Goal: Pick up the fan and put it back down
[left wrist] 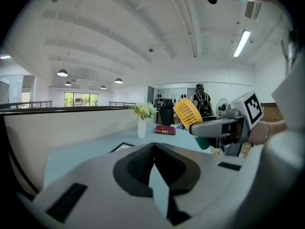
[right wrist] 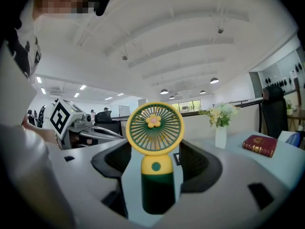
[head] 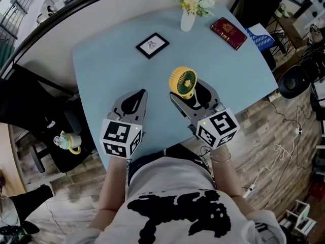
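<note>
Two grippers rest over the near edge of the pale blue tabletop [head: 111,65], and everything is easiest to place from the fan [head: 183,82]. It is a small yellow one with a dark green base and a flower at its hub, and it stands upright near that edge. The right gripper [head: 186,91] reaches in from the person's side so that the fan's base sits between its fingers [right wrist: 195,163]. They are spread and released: a strip of tabletop shows on either side of the base, so the pads do not press on it. The left gripper [head: 142,93] lies to the left of the fan, apart from it. Its fingers [left wrist: 138,163] are clenched tip to tip with nothing between them. Beyond the fan, towards the far edge, stands a white vase [head: 187,19] of pale flowers. A red book [head: 228,33] lies beyond the fan to the right, and a black picture frame [head: 152,45] beyond it to the left.
</note>
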Action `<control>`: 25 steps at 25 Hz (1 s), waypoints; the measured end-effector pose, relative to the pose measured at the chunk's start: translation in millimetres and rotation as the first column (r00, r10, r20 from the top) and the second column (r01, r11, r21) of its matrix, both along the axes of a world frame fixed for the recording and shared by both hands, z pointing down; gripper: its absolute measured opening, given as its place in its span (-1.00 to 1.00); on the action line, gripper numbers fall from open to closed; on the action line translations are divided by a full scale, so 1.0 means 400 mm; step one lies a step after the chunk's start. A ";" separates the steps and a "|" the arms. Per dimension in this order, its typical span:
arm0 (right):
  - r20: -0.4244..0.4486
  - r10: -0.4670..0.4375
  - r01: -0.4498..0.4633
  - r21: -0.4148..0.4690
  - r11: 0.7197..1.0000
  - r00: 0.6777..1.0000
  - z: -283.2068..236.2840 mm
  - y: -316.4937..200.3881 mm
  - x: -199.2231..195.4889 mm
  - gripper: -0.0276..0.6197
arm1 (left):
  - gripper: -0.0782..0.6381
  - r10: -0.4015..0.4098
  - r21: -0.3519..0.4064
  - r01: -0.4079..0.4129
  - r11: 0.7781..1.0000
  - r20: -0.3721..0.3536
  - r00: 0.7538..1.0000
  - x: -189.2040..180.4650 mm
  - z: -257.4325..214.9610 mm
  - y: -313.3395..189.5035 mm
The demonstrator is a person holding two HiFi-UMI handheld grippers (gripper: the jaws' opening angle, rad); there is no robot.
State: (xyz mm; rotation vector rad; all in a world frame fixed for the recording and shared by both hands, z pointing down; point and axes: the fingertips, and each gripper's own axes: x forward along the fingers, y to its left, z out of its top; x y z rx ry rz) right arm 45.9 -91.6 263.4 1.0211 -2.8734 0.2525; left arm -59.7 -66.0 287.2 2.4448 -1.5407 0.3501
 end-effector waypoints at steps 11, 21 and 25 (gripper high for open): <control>-0.005 0.002 -0.002 0.004 1.000 1.000 0.004 0.010 0.001 0.06 | -0.75 0.000 -0.018 -0.001 1.000 -0.008 1.000 0.007 0.019 0.013; -0.015 0.009 -0.009 -0.002 1.000 1.000 0.010 0.009 0.005 0.06 | -0.75 0.005 -0.027 -0.005 1.000 -0.012 1.000 0.002 0.027 0.012; -0.031 0.012 -0.012 -0.006 1.000 0.999 0.015 0.001 0.004 0.06 | -0.75 0.003 -0.034 -0.004 0.999 -0.019 1.000 -0.007 0.035 0.011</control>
